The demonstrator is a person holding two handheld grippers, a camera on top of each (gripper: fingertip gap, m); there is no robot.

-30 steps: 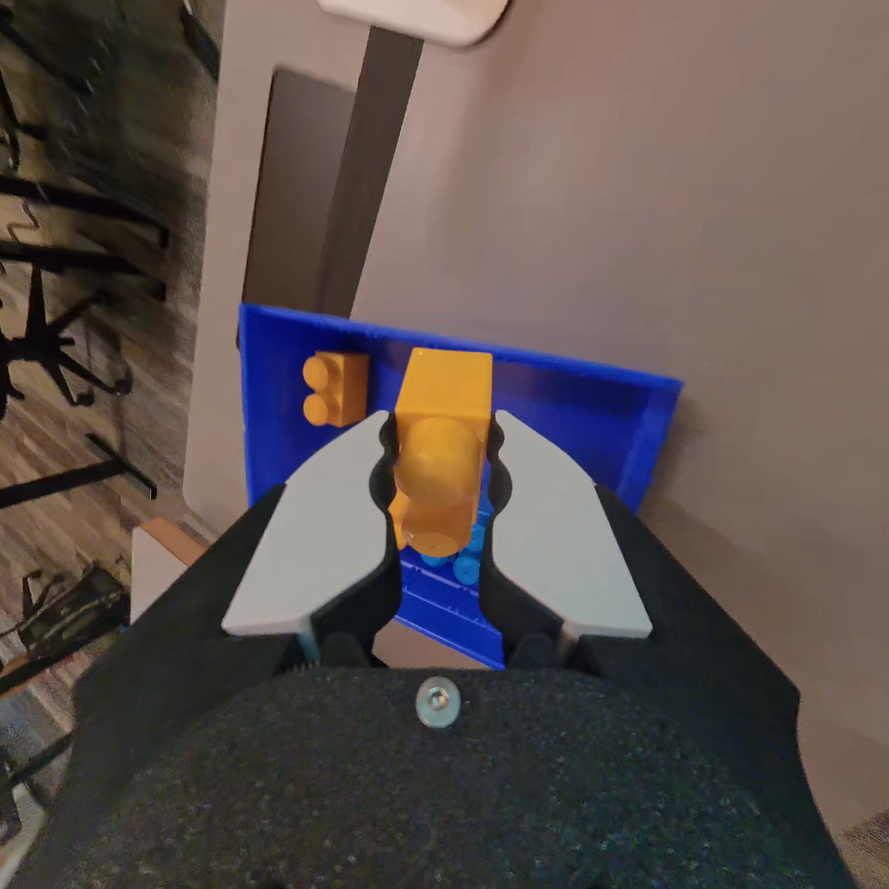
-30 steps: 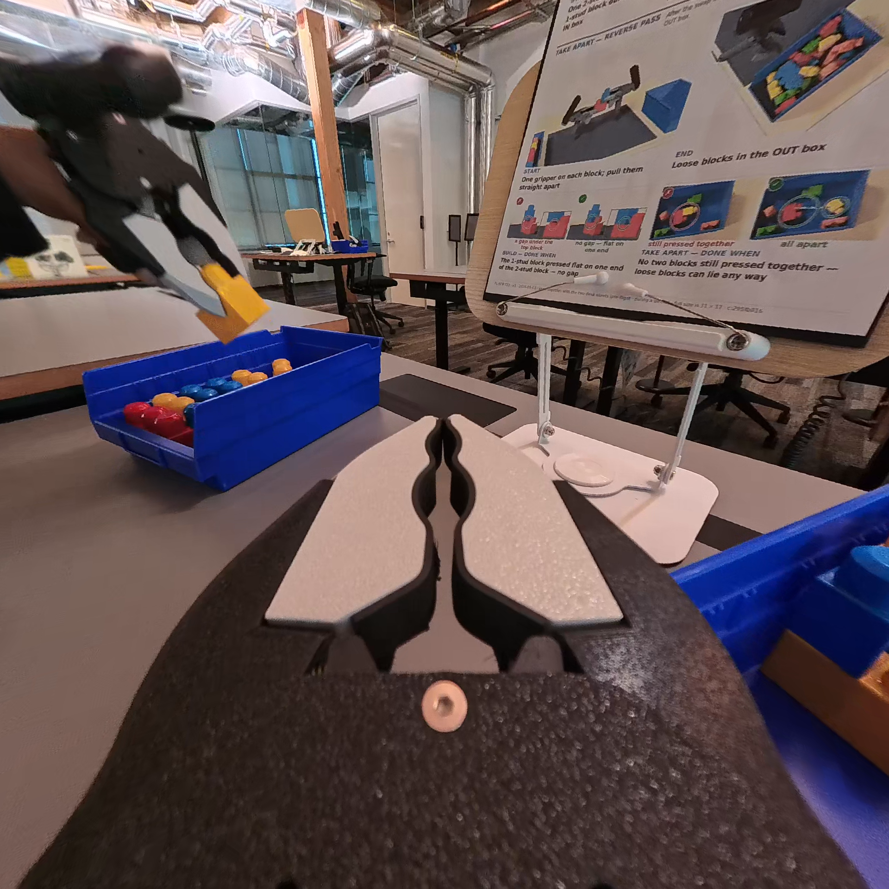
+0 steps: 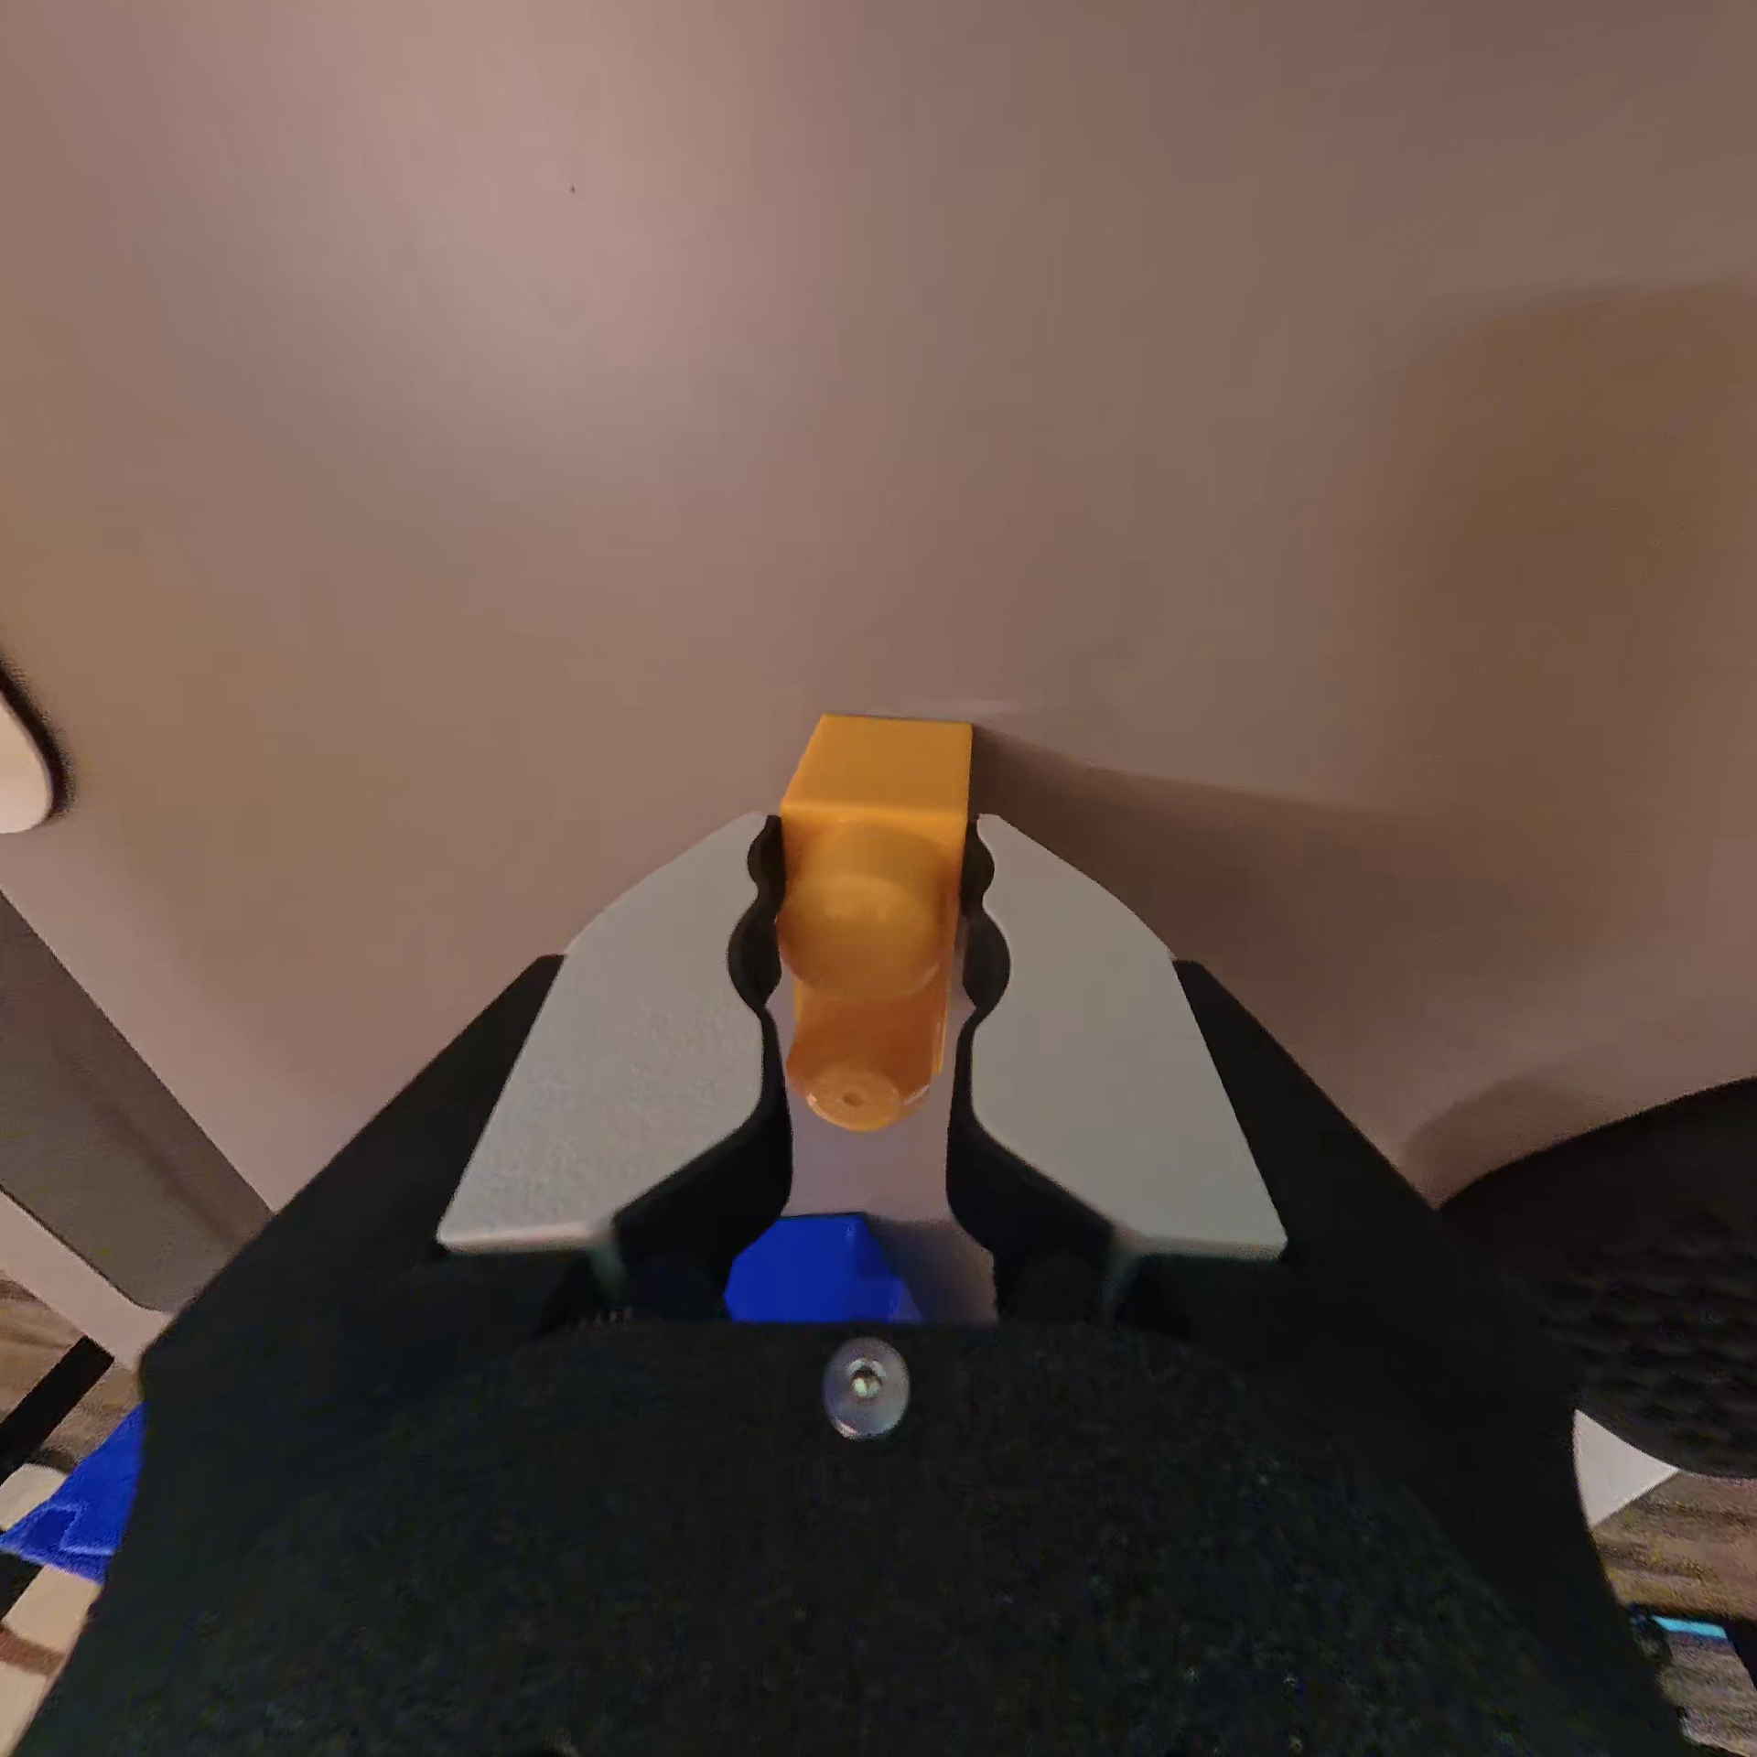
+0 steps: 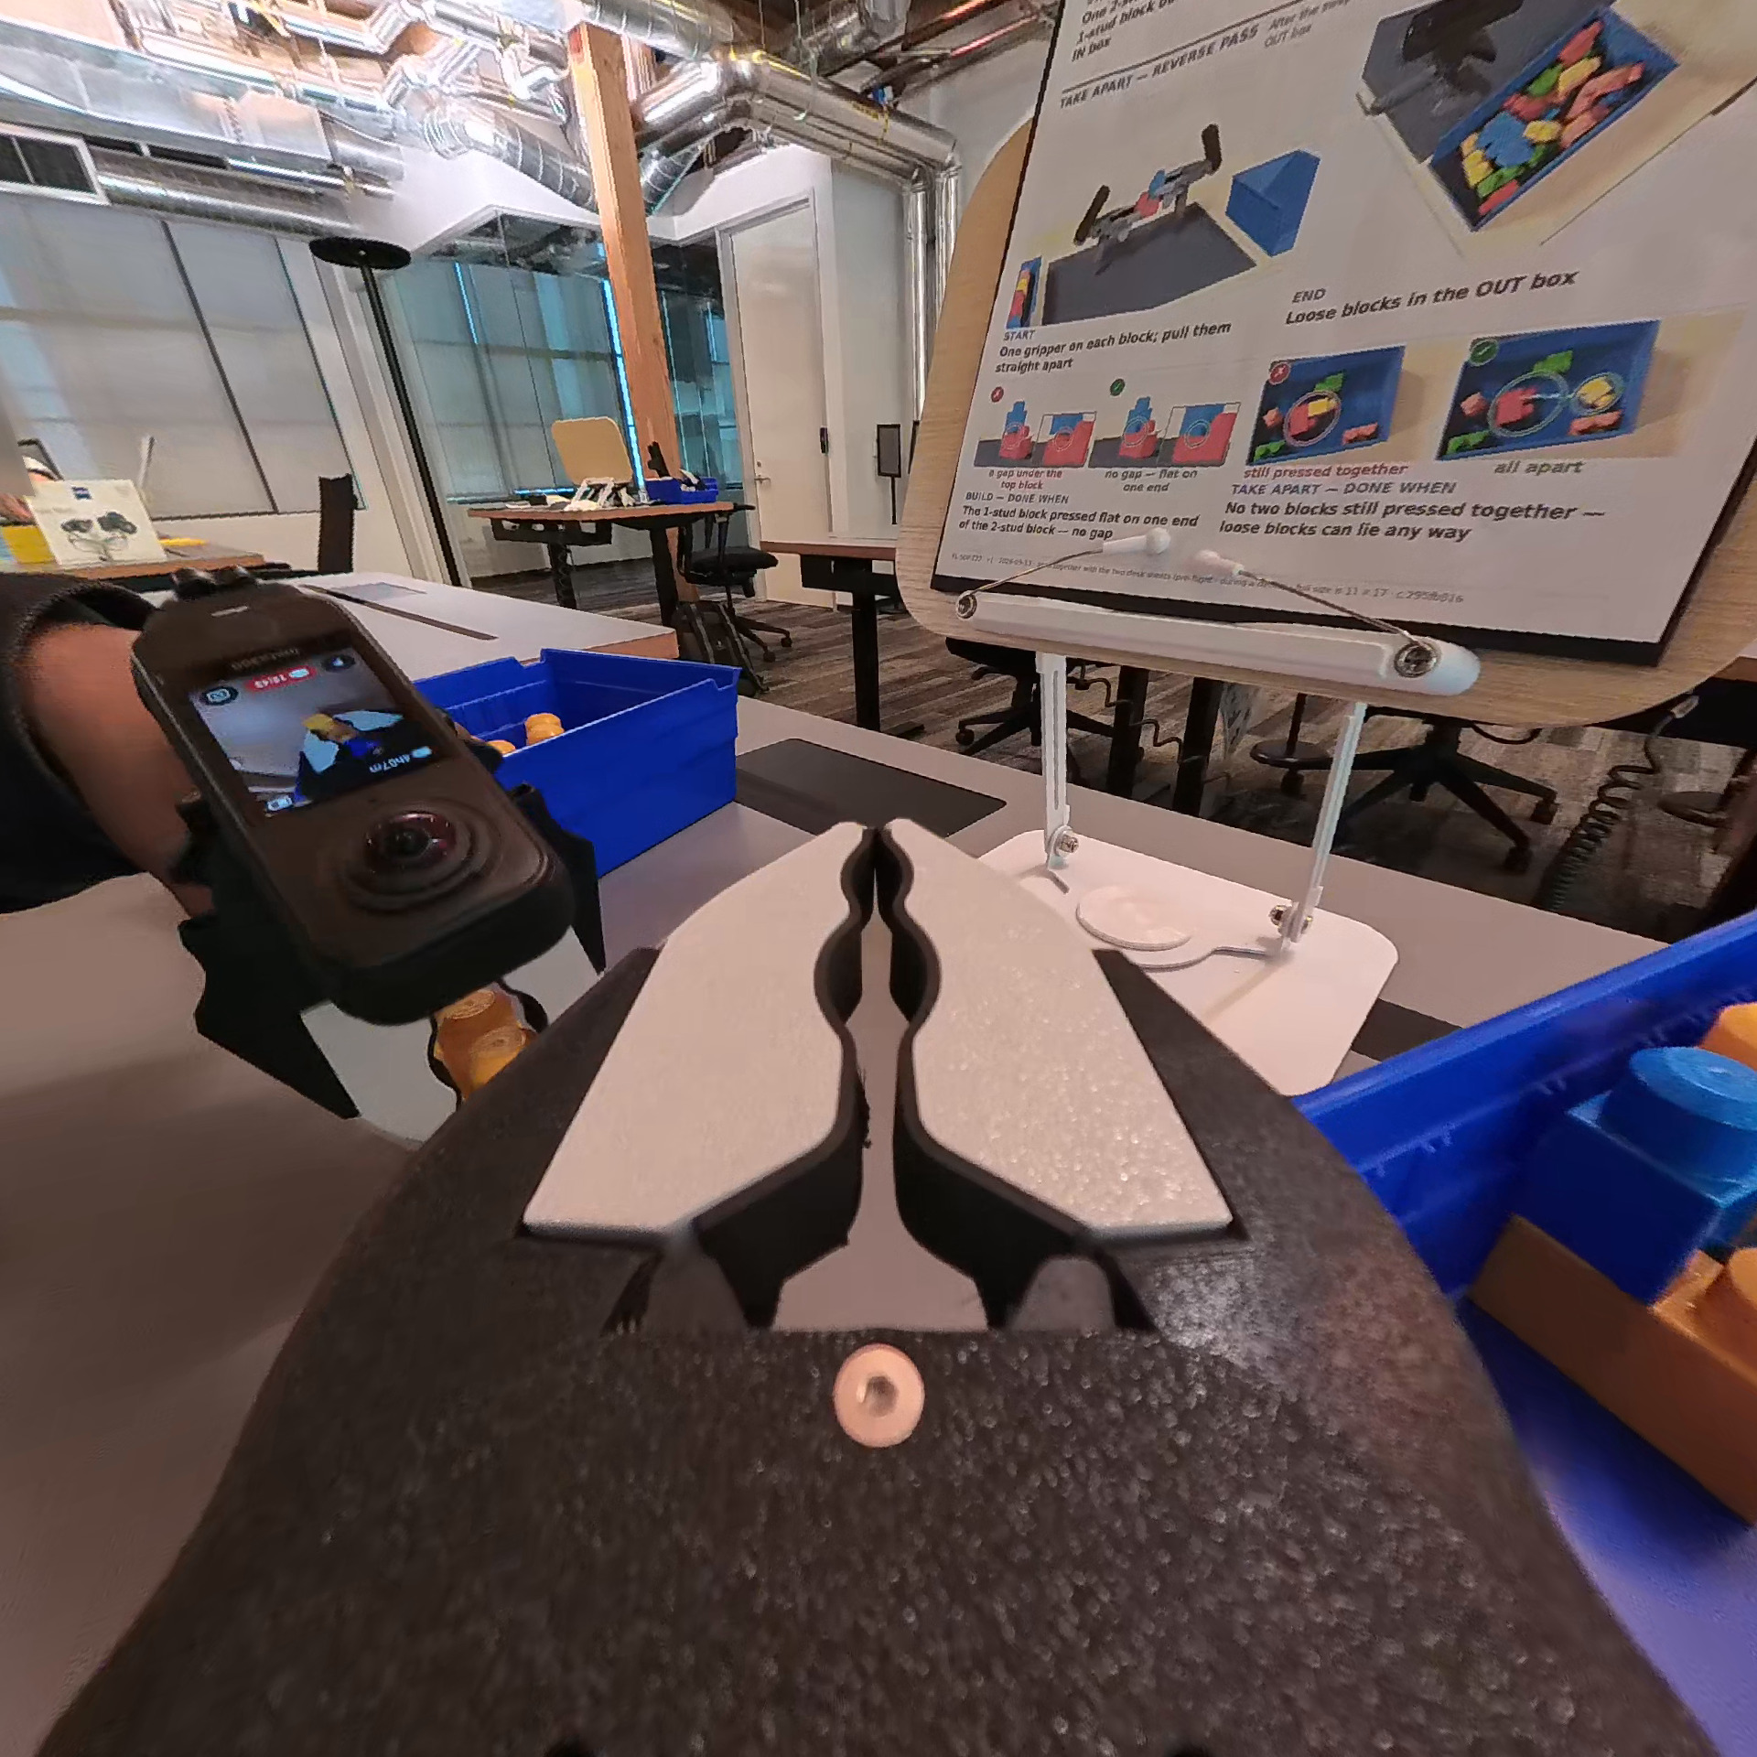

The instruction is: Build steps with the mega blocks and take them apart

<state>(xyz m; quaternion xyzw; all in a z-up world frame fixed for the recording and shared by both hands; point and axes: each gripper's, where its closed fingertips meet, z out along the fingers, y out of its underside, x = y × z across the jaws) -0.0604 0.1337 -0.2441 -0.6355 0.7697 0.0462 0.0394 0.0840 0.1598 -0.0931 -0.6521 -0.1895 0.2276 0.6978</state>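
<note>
My left gripper [image 3: 875,829] is shut on an orange two-stud block [image 3: 879,789], whose far end meets the grey table [image 3: 856,380]. In the right wrist view the left gripper [image 4: 380,960] sits low at the left with its camera on top, and the orange block's studs [image 4: 480,1041] show under it. My right gripper [image 4: 875,839] is shut and empty, just right of the left one, above the table. A blue bin [image 4: 627,751] behind holds orange blocks. A nearer blue bin [image 4: 1483,1093] at the right holds a blue block [image 4: 1673,1141] on an orange one [image 4: 1616,1331].
An instruction board on a white stand [image 4: 1236,941] stands straight ahead of the right gripper. A dark mat [image 4: 856,799] lies on the table between the far bin and the stand. A person's sleeve [image 4: 57,761] enters from the left. A corner of a blue bin [image 3: 808,1274] shows under the left gripper. Tip to tip, the grippers are about 20 cm apart.
My left gripper has carried the orange block away from above the blue bin and down to the table, close beside the right gripper. The right gripper has stayed shut in place.
</note>
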